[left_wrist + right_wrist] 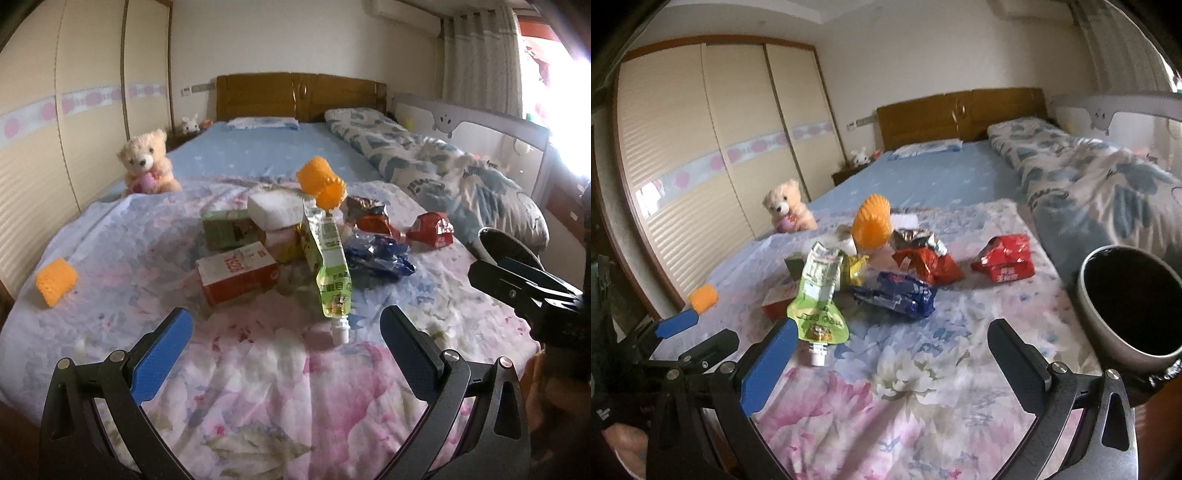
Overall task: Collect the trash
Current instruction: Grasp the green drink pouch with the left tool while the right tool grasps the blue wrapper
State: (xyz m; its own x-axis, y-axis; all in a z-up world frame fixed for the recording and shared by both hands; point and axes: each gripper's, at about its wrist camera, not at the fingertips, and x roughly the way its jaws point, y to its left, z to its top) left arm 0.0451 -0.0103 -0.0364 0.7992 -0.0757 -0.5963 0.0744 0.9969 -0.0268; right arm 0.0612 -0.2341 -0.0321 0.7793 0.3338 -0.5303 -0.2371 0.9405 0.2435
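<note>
A heap of trash lies on the flowered sheet. Nearest is a green drink pouch (332, 273) (816, 306) with a white spout pointing at me. Behind it are a red-and-white carton (236, 273), a green box (225, 229), a blue wrapper (376, 254) (897, 295), red wrappers (432, 229) (1004, 258) and an orange ribbed cup (321, 181) (871, 221). My left gripper (286, 354) stands open just short of the pouch, empty. My right gripper (892, 362) is open too, empty, right of the pouch. A grey bin (1130, 299) sits at the bed's right edge.
A teddy bear (147, 162) sits at the bed's left side, an orange sponge (55, 280) nearer. A rolled quilt (443, 166) runs along the right, by a grey cot rail (480, 125). Wardrobe doors (701, 166) line the left wall; the headboard (299, 96) is far back.
</note>
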